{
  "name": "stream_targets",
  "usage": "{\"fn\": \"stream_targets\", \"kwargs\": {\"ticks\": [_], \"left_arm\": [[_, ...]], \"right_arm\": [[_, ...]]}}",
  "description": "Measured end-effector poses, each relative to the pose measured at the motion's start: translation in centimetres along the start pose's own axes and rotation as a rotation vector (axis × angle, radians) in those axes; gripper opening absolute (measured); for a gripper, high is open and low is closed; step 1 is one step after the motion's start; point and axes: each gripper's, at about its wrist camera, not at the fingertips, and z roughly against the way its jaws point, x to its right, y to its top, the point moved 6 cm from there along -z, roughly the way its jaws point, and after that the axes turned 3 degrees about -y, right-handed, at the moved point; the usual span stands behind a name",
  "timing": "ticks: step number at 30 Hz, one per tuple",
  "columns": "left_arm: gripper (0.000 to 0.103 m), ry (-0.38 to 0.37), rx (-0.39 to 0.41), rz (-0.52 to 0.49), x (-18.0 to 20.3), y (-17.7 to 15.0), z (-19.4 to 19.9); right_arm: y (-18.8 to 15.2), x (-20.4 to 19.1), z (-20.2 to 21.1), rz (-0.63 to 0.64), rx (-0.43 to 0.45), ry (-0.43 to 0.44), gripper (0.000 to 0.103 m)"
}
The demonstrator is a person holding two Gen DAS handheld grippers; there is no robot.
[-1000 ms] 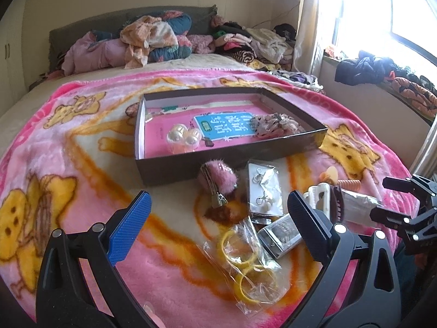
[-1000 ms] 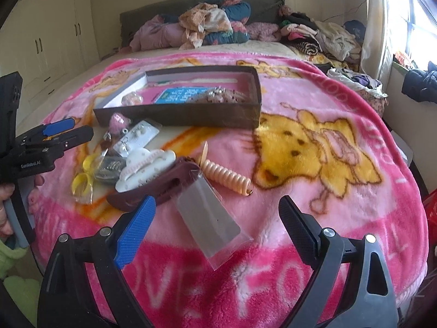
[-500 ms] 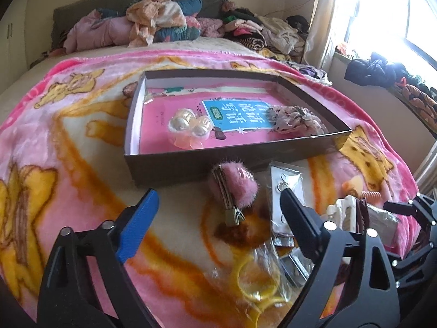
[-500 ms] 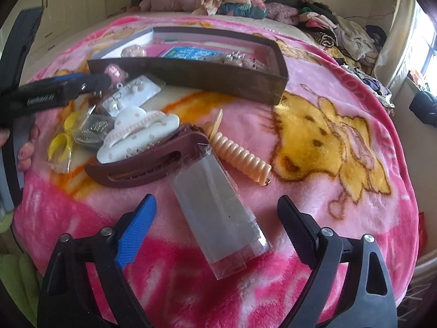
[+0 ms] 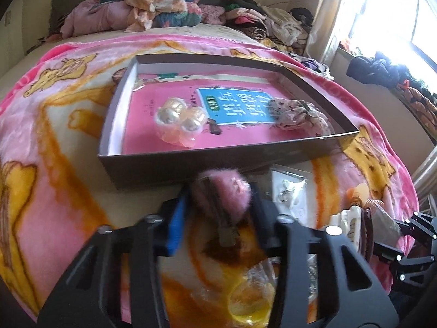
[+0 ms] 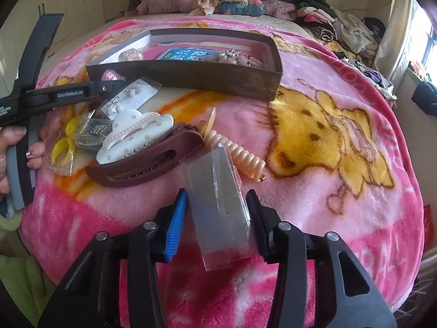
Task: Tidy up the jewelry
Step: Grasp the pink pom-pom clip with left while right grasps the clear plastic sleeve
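Both grippers have narrowed since before: left gripper (image 5: 220, 205) around the pink fluffy clip (image 5: 222, 191), right gripper (image 6: 217, 220) around the clear packet (image 6: 220, 213).

The left gripper (image 5: 218, 207) has its fingers either side of the fluffy pink hair clip (image 5: 226, 191), right against the near wall of the brown box (image 5: 174, 166). Inside the box lie a pearl bauble packet (image 5: 179, 123) and a patterned scrunchie (image 5: 300, 114). The yellow rings bag (image 5: 251, 298) sits nearest.
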Motion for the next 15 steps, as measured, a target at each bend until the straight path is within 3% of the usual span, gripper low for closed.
{"fn": "stream_targets", "kwargs": {"ticks": [15], "left_arm": [[0.021,-0.034,0.079,-0.081,2.3,0.3,3.8]], "right_arm": [[1.0,1.1,3.2,-0.088,0.102,0.038,0.038]]}}
